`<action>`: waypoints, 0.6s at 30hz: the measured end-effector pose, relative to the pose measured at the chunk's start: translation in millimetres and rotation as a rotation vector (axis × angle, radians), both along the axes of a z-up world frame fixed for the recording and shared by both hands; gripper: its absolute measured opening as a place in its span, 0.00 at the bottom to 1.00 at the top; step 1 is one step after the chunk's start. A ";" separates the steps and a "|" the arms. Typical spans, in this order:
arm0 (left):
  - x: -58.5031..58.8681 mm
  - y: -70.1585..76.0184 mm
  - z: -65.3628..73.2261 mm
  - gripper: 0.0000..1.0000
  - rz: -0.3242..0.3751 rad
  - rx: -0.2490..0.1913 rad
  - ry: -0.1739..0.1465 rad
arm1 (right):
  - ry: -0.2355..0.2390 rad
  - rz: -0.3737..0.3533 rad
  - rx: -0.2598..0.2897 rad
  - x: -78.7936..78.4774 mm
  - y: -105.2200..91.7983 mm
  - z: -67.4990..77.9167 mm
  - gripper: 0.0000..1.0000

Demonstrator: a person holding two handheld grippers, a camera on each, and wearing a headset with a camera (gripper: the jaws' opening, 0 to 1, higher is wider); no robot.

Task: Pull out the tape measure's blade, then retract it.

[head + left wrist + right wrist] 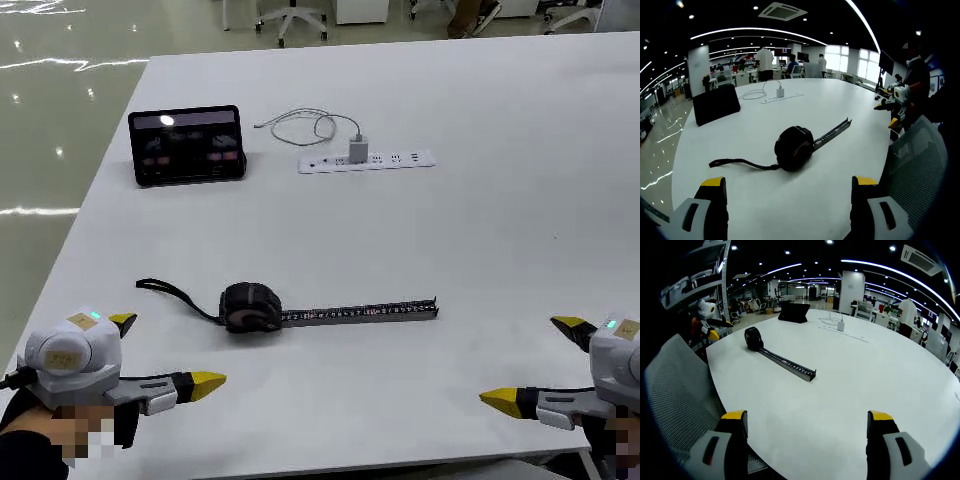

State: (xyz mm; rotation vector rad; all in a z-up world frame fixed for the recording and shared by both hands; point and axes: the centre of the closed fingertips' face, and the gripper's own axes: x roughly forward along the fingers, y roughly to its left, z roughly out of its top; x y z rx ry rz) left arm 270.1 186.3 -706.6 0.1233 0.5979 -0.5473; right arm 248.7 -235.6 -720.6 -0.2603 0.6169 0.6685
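— Near the front edge of the table, why does the tape measure lie alone, with nothing gripping it?
— Its blade is already out, lying flat on the surface and pointing right. I judge a lock holds it there, so it needs no grip.
— And the grippers?
— The left gripper is at the near left corner, jaws spread wide and empty, facing the case. The right gripper hovers by the front edge on the right, jaws likewise spread and empty, well apart from the blade's hook end.
— One on each side, then?
— Yes. Probably one is to steady the case and release the blade while the other keeps clear of its return.
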 end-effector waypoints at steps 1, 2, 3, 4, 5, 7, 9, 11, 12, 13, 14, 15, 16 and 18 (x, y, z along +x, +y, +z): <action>-1.3 -0.5 1.0 1.00 0.001 -0.001 -0.004 | 0.001 -0.003 0.006 -2.8 -1.0 1.8 0.95; -2.1 -0.8 1.6 1.00 0.001 0.001 -0.006 | 0.001 -0.004 0.007 -4.4 -1.9 2.3 0.95; -3.0 -0.9 2.0 1.00 0.000 0.001 -0.006 | -0.001 -0.004 0.006 -6.1 -2.9 2.6 0.96; -3.9 -1.7 3.4 1.00 -0.001 -0.006 -0.013 | -0.001 -0.004 0.003 -7.9 -4.2 2.7 0.97; -4.3 -1.8 3.7 1.00 -0.002 -0.007 -0.017 | 0.002 -0.005 -0.002 -9.0 -6.0 1.9 0.98; -7.3 -0.3 2.3 1.00 0.004 -0.009 -0.018 | -0.006 0.001 -0.013 -10.5 -9.4 2.9 0.98; -12.7 -0.1 1.0 1.00 0.002 -0.023 -0.041 | -0.011 0.000 -0.006 -9.8 -11.4 5.5 0.99; -16.3 5.4 1.2 1.00 0.032 -0.030 -0.066 | 0.000 -0.002 -0.004 -9.5 -12.0 4.1 1.00; -19.2 5.4 0.4 1.00 0.035 -0.043 -0.054 | 0.000 0.000 -0.002 -9.5 -12.1 4.4 1.00; -21.9 4.7 -0.5 1.00 0.037 -0.060 -0.040 | -0.002 0.003 0.005 -9.5 -11.4 5.7 1.00; -22.4 7.2 -2.2 1.00 0.043 -0.044 -0.040 | 0.000 0.004 0.008 -9.6 -10.9 6.4 1.00; -23.4 8.6 -3.3 1.00 0.040 -0.026 -0.041 | 0.000 0.005 0.007 -9.7 -10.3 7.3 1.00; -24.8 7.5 -2.1 1.00 0.037 -0.040 -0.035 | -0.003 0.009 0.007 -10.0 -9.2 9.0 1.00; -24.8 7.9 -0.6 1.00 0.039 -0.040 -0.035 | -0.004 0.010 0.009 -11.0 -8.8 9.0 1.00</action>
